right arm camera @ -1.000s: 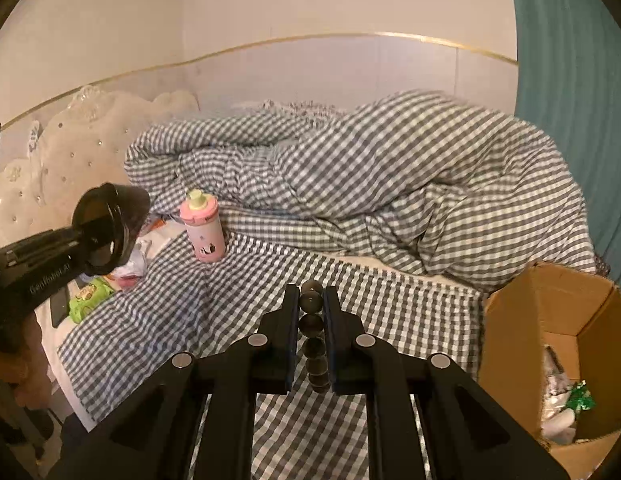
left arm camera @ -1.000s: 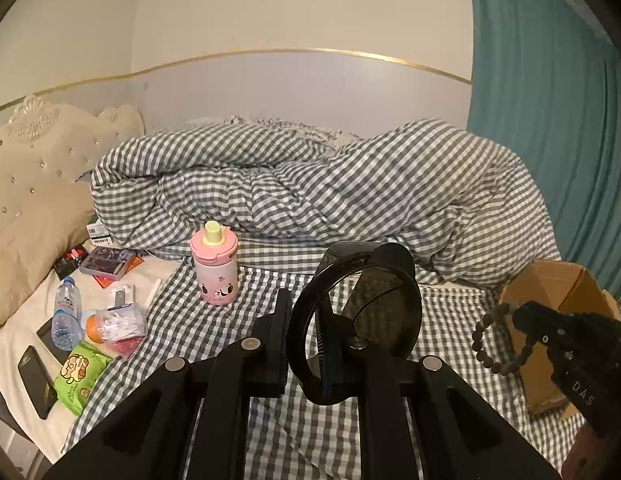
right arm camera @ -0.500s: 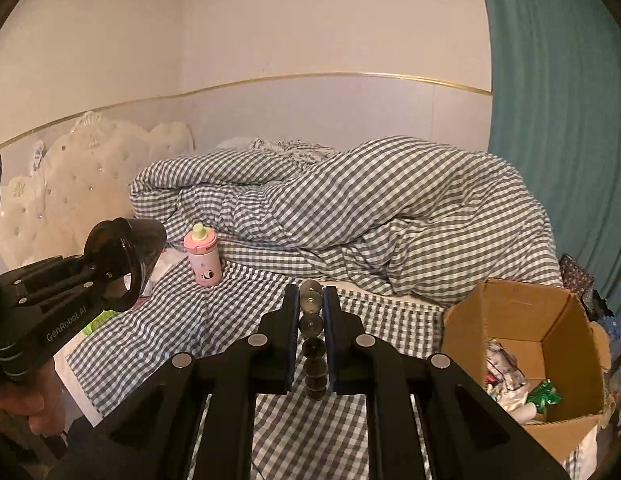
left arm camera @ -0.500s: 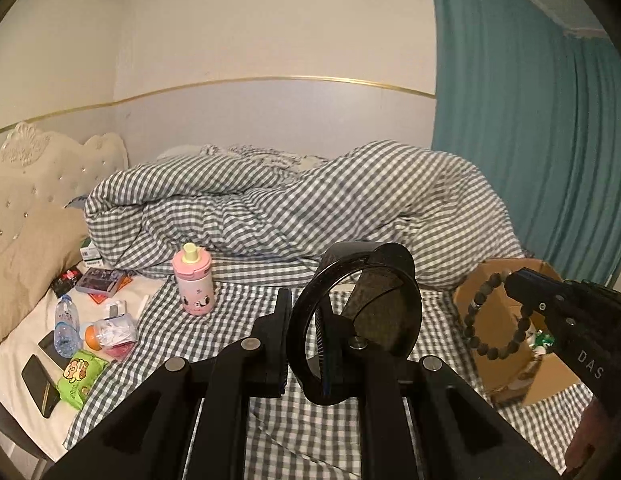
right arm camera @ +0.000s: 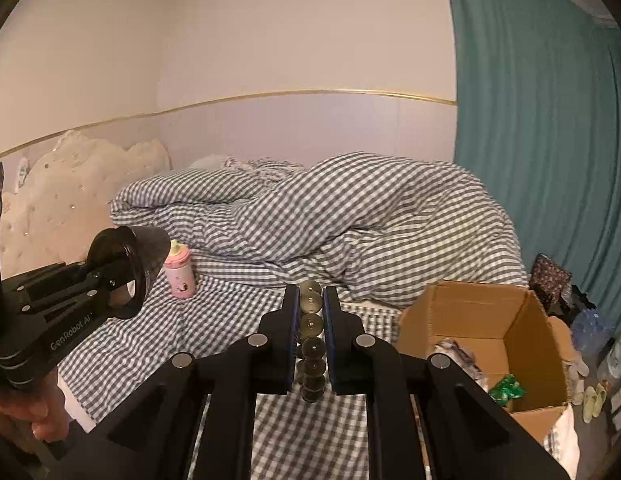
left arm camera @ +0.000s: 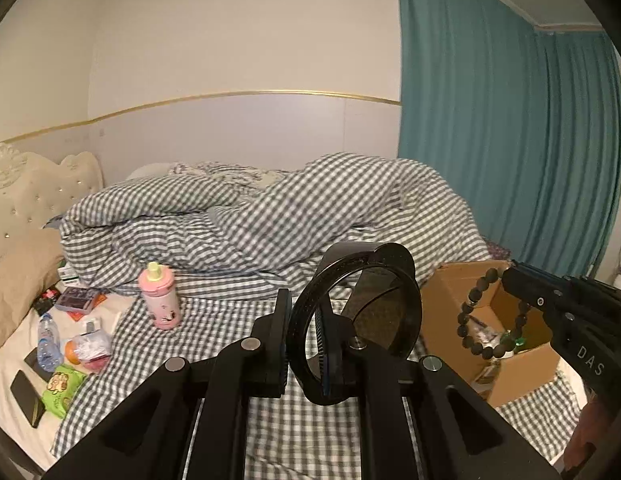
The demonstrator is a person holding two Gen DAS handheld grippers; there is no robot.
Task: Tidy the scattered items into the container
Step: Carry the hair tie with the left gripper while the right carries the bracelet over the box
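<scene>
A: What's shifted since a second ago?

B: I've lifted both and swung right. My right hand-held gripper now dangles the bead bracelet before the cardboard box; the pink bottle has receded leftward.

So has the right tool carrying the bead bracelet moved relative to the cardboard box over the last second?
Yes. In the left wrist view, the right tool and its bead bracelet now hang in front of the cardboard box opening; earlier they were short of its left wall.
</scene>
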